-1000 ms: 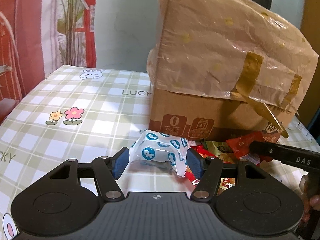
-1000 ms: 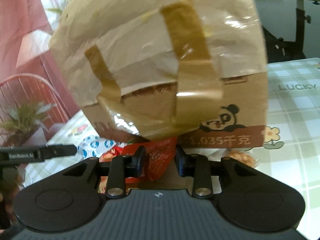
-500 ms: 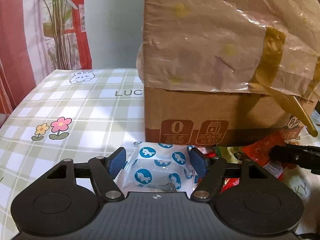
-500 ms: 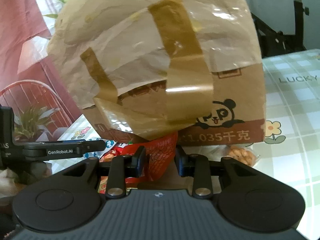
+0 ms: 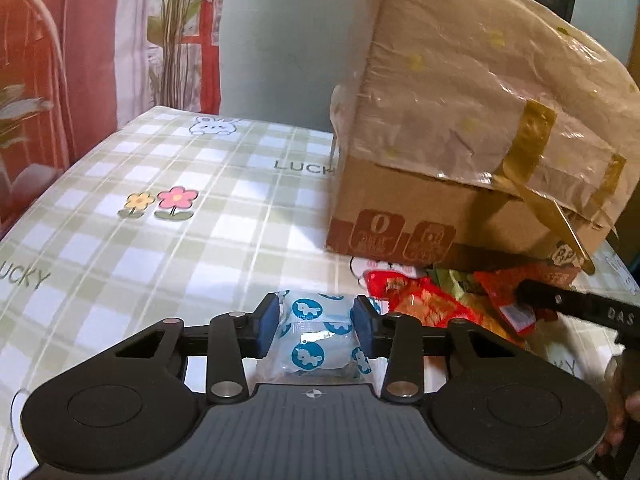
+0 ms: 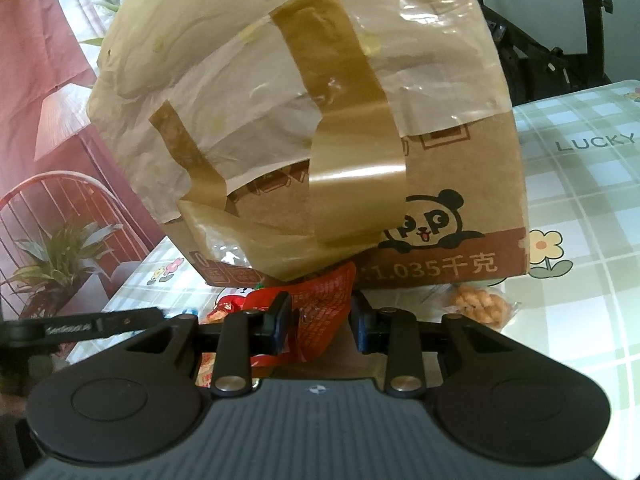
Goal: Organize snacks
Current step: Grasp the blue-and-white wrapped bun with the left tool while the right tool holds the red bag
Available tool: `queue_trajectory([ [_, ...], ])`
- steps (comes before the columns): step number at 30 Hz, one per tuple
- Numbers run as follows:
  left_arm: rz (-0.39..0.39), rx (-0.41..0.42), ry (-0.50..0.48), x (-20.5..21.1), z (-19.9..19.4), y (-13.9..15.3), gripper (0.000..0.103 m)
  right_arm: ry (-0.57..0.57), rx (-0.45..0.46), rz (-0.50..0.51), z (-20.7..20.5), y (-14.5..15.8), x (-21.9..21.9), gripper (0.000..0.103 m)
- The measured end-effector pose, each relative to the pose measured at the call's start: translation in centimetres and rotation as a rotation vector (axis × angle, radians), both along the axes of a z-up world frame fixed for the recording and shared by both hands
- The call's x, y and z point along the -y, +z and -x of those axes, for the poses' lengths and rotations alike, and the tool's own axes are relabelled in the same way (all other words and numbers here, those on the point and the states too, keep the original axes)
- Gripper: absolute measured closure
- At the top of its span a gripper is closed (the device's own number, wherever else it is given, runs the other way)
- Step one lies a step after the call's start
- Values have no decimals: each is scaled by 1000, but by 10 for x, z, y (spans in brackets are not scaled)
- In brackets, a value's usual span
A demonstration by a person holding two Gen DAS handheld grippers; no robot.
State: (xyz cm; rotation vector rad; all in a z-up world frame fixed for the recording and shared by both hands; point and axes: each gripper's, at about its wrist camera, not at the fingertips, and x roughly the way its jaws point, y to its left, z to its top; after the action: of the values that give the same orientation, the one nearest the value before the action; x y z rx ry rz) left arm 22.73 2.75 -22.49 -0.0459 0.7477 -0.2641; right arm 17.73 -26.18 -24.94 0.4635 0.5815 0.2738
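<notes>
A white snack packet with blue animal dots [image 5: 316, 344] lies on the checked tablecloth [image 5: 160, 248]. It sits between the jaws of my left gripper [image 5: 316, 312], which are closing, and both blue pads press its sides. My right gripper [image 6: 320, 316] is shut on a red snack packet [image 6: 324, 300] just in front of the taped cardboard box [image 6: 460, 200]. In the left wrist view the red packet [image 5: 516, 280] hangs from the right gripper's black finger [image 5: 560, 304]. Several more red and green snack packets [image 5: 420, 300] lie piled at the foot of the box [image 5: 440, 140].
A clear packet of orange twisted snacks [image 6: 480, 304] lies by the box's near right corner. Plastic film and brown tape wrap the box top. Red chairs [image 6: 60, 208] and a potted plant stand beyond the table's left edge. A person's hand [image 5: 624, 392] holds the right gripper.
The left gripper's jaws, wide apart around the blue-dotted packet before, have closed onto its sides. The left view has drawn back from the box. The right gripper keeps its hold on the red packet.
</notes>
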Motion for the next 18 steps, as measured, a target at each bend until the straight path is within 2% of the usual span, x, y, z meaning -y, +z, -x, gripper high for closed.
queue_trajectory([
  [4,-24,13,-22,5,9,-1,58,3,4,2,1,0,0,70],
  [8,-26,11,-46,10,11,-2,36,-1,7,0,3,0,-1,70],
  [14,-76,0,-37,13,13,-9,33,3,6,-4,4,1,-1,70],
  [18,-69,-19,-26,11,12,-16,28,2,6,-10,5,1,-1,70],
])
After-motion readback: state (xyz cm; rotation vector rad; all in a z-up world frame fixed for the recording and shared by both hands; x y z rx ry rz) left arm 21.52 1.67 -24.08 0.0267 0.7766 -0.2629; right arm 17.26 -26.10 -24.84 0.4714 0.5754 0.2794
